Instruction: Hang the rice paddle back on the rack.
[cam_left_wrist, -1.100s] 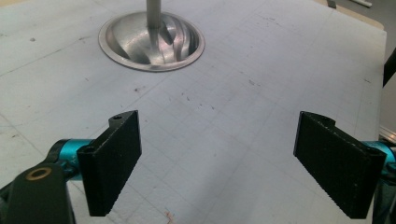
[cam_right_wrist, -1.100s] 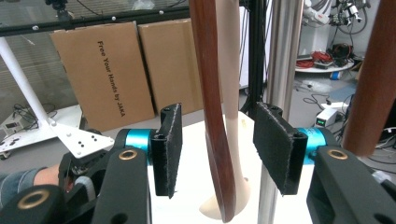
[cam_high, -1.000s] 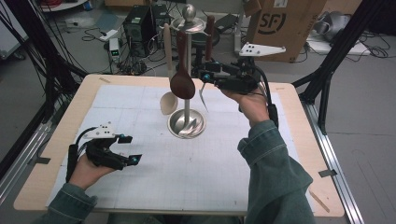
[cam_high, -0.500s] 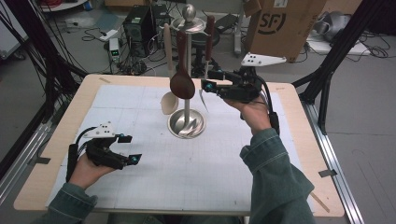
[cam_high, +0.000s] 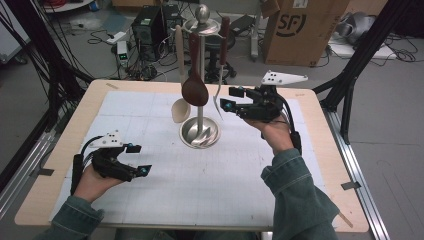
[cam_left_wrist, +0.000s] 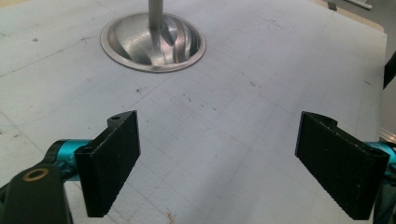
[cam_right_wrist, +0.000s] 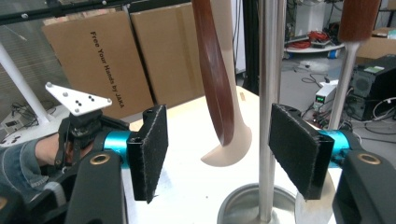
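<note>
A steel utensil stand (cam_high: 200, 134) rises from the middle of the white mat. From its top hang a dark brown spoon (cam_high: 195, 90), a pale wooden spoon (cam_high: 180, 109) and a brown-handled fork (cam_high: 219, 100). My right gripper (cam_high: 231, 99) hovers just right of the fork, pointing at the stand. Its jaws have just been opening and grip nothing. In the right gripper view the pads (cam_right_wrist: 154, 154) frame the brown spoon (cam_right_wrist: 217, 84) and the pole (cam_right_wrist: 268, 93) farther off, and the fork (cam_right_wrist: 343, 84) lies outside them. My left gripper (cam_high: 141, 159) rests open at the front left, its pads (cam_left_wrist: 112, 163) wide over bare mat.
The stand's round base (cam_left_wrist: 153, 42) lies ahead of the left gripper. Cardboard boxes (cam_high: 300, 30) and computer gear with cables (cam_high: 150, 25) sit on the floor beyond the table's far edge. Black frame poles (cam_high: 350, 85) flank the table.
My right gripper has sunk a little and drawn back to the right of the fork, with its jaws wider apart. The left gripper has stayed put.
</note>
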